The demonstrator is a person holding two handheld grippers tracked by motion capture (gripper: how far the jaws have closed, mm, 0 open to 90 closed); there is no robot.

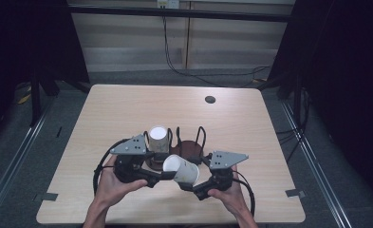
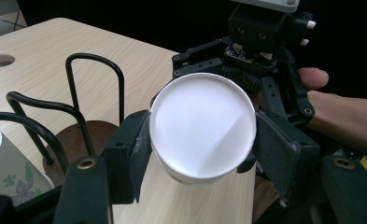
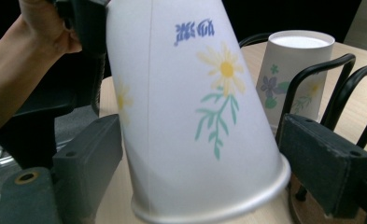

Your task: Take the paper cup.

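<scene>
Left gripper clamped on the base end of a paper cup — lower centre of the high view, cup tilted between both hands. Right gripper straddles the cup's rim end, jaws spread, a gap on one side. Second cup stands upside down in the wire rack, just above, on the table.

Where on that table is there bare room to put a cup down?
The far half of the table, from the rack back to the small round hole, lies bare, as do both side strips. The near middle is crowded: rack, two cups, both tongs.
</scene>
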